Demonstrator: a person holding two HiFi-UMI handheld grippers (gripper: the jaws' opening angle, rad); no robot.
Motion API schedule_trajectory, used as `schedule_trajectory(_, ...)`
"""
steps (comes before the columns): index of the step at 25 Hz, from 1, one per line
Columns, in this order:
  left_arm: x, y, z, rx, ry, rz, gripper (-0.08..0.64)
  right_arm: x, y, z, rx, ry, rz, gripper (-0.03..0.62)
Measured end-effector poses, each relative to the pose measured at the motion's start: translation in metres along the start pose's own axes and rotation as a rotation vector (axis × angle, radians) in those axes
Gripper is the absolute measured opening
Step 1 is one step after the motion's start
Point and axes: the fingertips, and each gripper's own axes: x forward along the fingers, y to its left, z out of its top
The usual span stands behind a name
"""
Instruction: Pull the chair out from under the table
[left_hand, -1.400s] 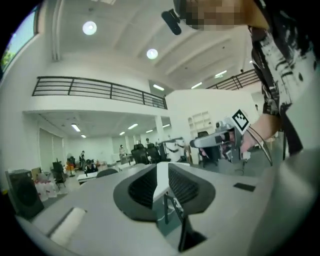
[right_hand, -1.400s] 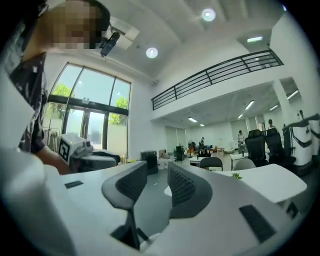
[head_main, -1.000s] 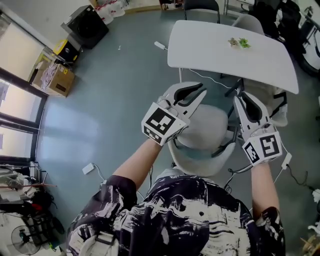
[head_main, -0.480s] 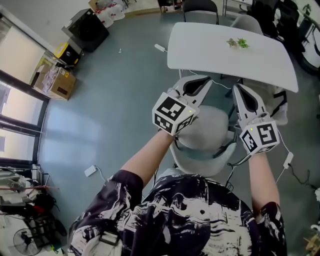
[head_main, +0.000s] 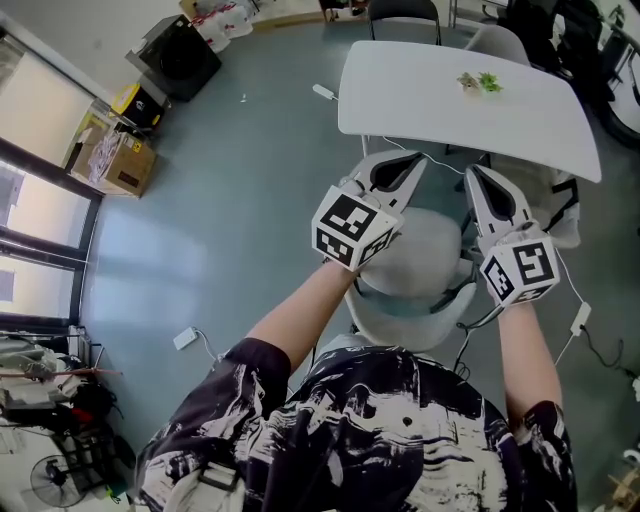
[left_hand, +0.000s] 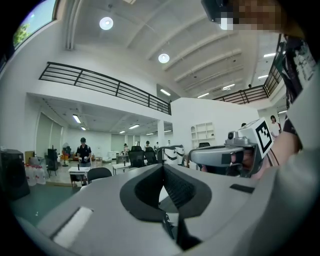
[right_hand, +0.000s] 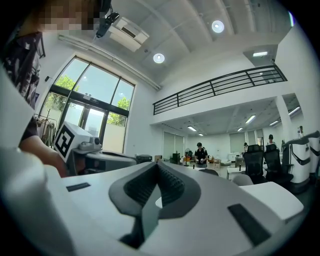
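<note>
Both tools are clenched on nothing, the left tool (head_main: 416, 159) and the right tool (head_main: 471, 173) hovering level above the grey chair (head_main: 425, 255). It stands on the floor (head_main: 230, 200) with its seat front tucked under the near edge of the white surface (head_main: 440, 100). It looks stiff and fairly light, likely to slide easily, so the curved back's top rim (head_main: 395, 328) seems the firmest hold; its legs or wheels are hidden beneath the seat, and neither tool's own view shows the chair.
</note>
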Motion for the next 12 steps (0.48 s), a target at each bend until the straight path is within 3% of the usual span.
schedule_trajectory(12,0.0008,0.0012,-0.004,0.0,0.003,0.005,0.005,0.0005,-0.004,-0.0075,-0.013,0.019,-0.014,0.002)
